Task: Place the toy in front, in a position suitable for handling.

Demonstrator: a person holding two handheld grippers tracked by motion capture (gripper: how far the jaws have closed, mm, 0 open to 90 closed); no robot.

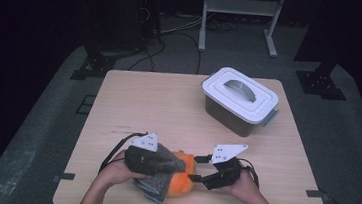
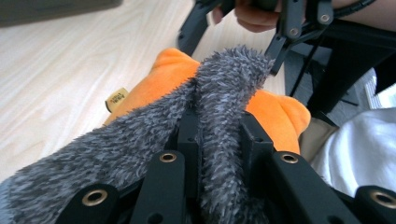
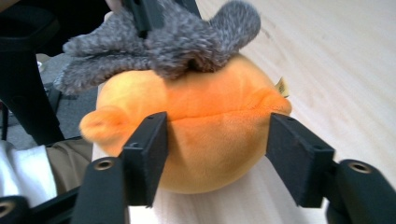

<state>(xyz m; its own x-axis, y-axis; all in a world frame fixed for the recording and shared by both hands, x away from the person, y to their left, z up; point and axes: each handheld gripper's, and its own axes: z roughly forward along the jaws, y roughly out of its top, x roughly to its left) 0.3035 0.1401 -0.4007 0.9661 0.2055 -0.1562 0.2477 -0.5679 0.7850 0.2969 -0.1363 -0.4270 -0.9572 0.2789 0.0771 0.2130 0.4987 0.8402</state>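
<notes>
Now, with your left gripper point(image 2: 219, 154) clamped on the grey fuzzy cloth point(image 2: 140, 144) draped over the orange plush toy point(image 3: 205, 135) at the table's point(image 1: 168, 106) near edge, close your right gripper's point(image 3: 217, 149) spread jaws squarely around the toy.

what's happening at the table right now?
A person works two hand-held grippers at the near edge of the table. The left gripper is shut on a fuzzy grey cloth draped over an orange plush toy. The right gripper straddles the toy, its jaws either side of it; whether the pads press it is unclear. A lidded storage box sits untouched farther back.
</notes>
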